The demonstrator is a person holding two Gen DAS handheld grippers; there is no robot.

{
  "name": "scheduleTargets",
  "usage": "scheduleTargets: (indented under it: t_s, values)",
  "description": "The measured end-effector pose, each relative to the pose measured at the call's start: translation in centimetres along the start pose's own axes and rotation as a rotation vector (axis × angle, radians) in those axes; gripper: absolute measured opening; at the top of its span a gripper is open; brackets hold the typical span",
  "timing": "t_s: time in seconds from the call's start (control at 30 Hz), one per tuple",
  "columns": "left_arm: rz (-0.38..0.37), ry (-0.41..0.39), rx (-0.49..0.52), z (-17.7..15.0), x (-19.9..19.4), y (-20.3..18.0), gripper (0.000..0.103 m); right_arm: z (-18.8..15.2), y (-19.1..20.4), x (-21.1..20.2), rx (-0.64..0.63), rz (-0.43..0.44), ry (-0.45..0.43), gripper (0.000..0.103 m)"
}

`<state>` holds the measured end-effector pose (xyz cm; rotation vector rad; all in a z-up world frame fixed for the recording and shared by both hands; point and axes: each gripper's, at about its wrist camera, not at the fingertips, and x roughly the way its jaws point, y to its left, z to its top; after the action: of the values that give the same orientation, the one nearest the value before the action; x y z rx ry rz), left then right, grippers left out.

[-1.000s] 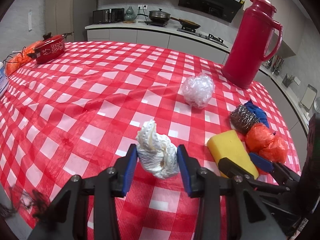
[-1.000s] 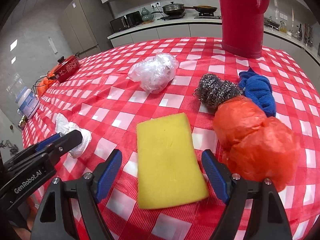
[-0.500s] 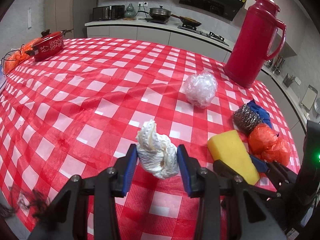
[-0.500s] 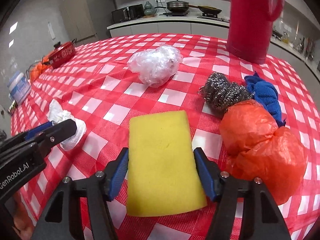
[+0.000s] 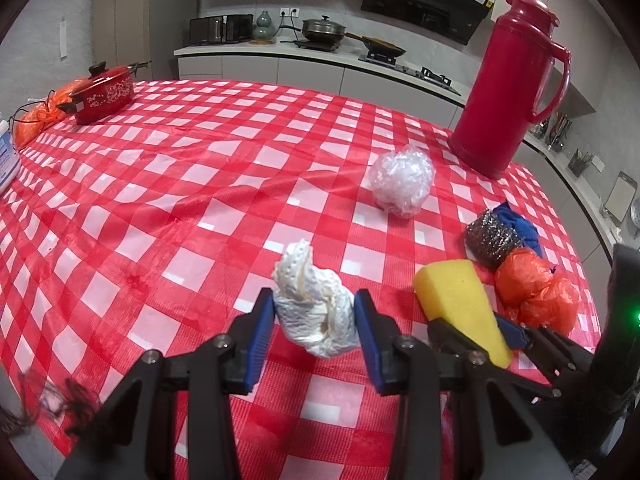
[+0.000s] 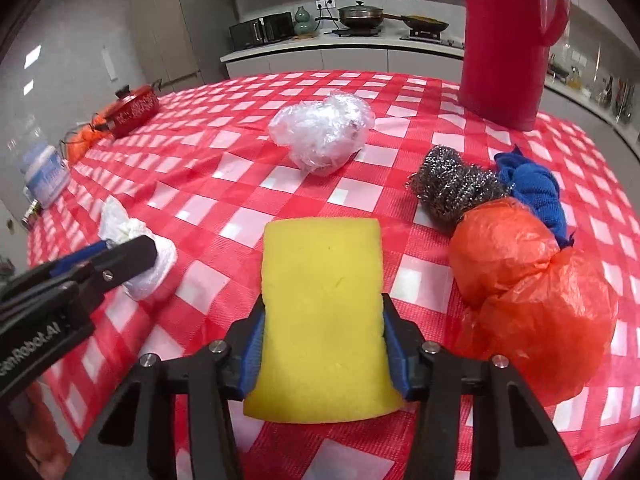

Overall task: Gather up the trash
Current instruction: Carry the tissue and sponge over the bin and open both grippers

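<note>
My left gripper (image 5: 314, 330) is shut on a crumpled white paper towel (image 5: 314, 314) and holds it just above the red checked tablecloth (image 5: 160, 208). My right gripper (image 6: 323, 346) is shut on a yellow sponge (image 6: 324, 300), its blue pads pressing both long sides. The sponge also shows in the left wrist view (image 5: 460, 308). A clear crumpled plastic ball (image 6: 324, 136) lies further back at the middle. An orange plastic bag (image 6: 532, 296) lies right of the sponge. The paper towel shows at the left in the right wrist view (image 6: 136, 252).
A steel wool scrubber (image 6: 452, 188) and a blue cloth (image 6: 536, 188) lie beside the orange bag. A tall red thermos (image 5: 512, 92) stands at the back right. A red pot (image 5: 102, 94) and a white container (image 6: 42, 178) sit at the far left edge.
My right gripper has closed from wide open onto the yellow sponge and lifted its near end. My left gripper still holds the paper towel, raised slightly.
</note>
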<state>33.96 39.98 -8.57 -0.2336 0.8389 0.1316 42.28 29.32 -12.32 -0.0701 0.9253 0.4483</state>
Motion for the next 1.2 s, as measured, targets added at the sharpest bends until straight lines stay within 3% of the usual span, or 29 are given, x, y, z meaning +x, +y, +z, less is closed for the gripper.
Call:
scheduleTargets:
  t_s: [0.27, 0.57, 0.9, 1.2]
  values:
    - [0.000, -0.015, 0.006, -0.4, -1.0, -0.9, 0.042, -0.1, -0.7, -2.7, 0.052, 0.097, -0.035, 0.054]
    - [-0.021, -0.040, 0.031, -1.0, -3.4, -4.4, 0.042, -0.7, -3.2, -7.8, 0.091, 0.135, -0.096, 0.054]
    - [-0.100, -0.064, 0.096, -1.8, -6.1, -11.3, 0.042, -1.8, -9.2, -14.5, 0.173, 0.084, -0.177, 0.054]
    - [-0.210, -0.059, 0.212, -3.2, -7.6, -20.5, 0.042, -4.9, -17.4, -19.6, 0.298, -0.032, -0.223, 0.054]
